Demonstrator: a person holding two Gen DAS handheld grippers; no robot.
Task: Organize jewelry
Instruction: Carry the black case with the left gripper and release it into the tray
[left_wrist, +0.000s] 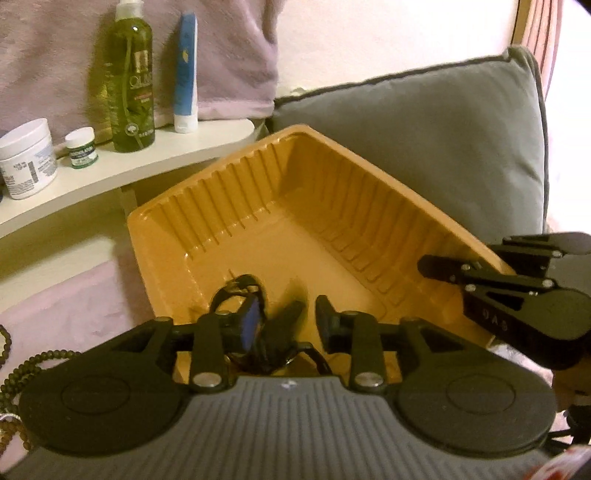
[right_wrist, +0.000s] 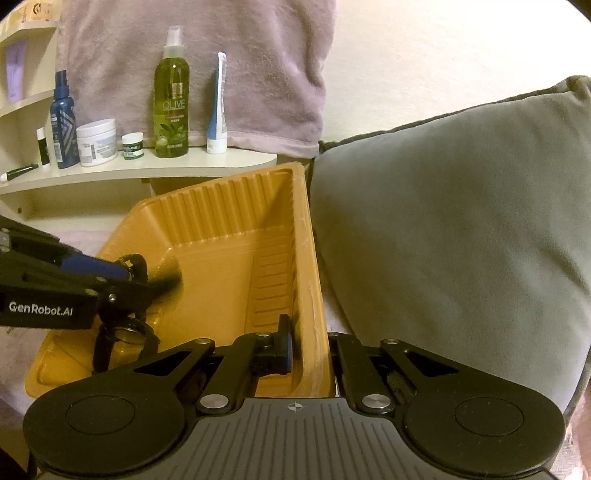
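Observation:
An orange ribbed plastic tray (left_wrist: 258, 236) lies on a pink cover, also in the right wrist view (right_wrist: 221, 258). A black watch (left_wrist: 240, 291) with its strap lies in the tray's near left corner; it shows in the right wrist view (right_wrist: 125, 336). My left gripper (left_wrist: 286, 325) is open over the watch, jaws apart, nothing clamped. My right gripper (right_wrist: 310, 350) is shut on the tray's right wall (right_wrist: 308, 295), one finger inside, one outside; it shows at right in the left wrist view (left_wrist: 480, 273).
A grey cushion (right_wrist: 461, 229) leans right of the tray. A cream shelf (right_wrist: 147, 173) behind holds an olive bottle (right_wrist: 171, 103), a tube (right_wrist: 218, 110) and jars (right_wrist: 96, 142). Dark bead strings (left_wrist: 22, 373) lie at left on the cover.

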